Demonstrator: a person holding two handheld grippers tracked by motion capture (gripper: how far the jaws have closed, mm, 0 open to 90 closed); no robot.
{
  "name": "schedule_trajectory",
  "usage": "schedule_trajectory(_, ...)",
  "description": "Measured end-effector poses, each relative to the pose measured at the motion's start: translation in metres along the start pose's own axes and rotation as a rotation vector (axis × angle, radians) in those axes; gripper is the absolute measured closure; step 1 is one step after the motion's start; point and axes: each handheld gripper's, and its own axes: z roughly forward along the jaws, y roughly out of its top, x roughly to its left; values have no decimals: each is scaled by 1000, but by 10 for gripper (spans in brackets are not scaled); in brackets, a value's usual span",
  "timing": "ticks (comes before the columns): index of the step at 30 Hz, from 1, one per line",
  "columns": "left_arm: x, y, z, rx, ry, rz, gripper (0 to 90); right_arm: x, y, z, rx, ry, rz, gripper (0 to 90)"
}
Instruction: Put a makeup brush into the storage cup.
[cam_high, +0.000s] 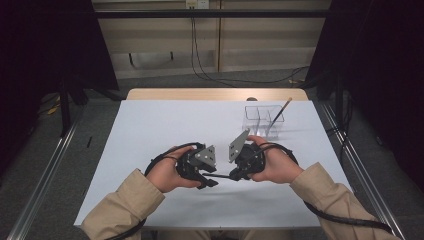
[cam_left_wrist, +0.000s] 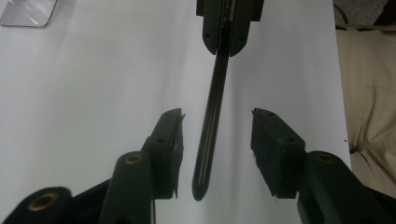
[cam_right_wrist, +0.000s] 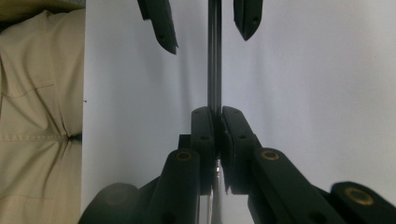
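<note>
A thin dark stick (cam_high: 220, 176) lies level between my two grippers, just above the white table sheet (cam_high: 160, 125). My right gripper (cam_high: 234, 175) is shut on one end of it; in the right gripper view its jaws (cam_right_wrist: 218, 112) pinch the stick (cam_right_wrist: 214, 56). My left gripper (cam_high: 212, 179) faces it from the left. In the left gripper view the stick (cam_left_wrist: 212, 121) runs down the gap between the jaws (cam_left_wrist: 217, 114). The pads stand clear on both sides, so this gripper is open. The right gripper (cam_left_wrist: 229, 32) shows at the top of that view.
A clear compartmented container (cam_high: 264, 120) stands at the back right with a long brush (cam_high: 281, 112) leaning in it. Its corner (cam_left_wrist: 28, 11) shows in the left gripper view. Beige sleeves (cam_high: 125, 200) come in from the near edge.
</note>
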Motion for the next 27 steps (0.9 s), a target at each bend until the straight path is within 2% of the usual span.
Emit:
schedule_trajectory(9,2,2,5,19,-6,11,672,2,3,-1,1,-1,-20,844)
schedule_trajectory(14,4,2,5,11,-16,-4,795,2,4,0,-3,0,-30,844)
schedule_trajectory(21,4,0,8,23,-41,-7,824,2,5,-1,-12,-9,-60,842)
schedule_trajectory(27,4,0,11,36,-51,-10,837,2,6,-5,-15,-19,-68,839)
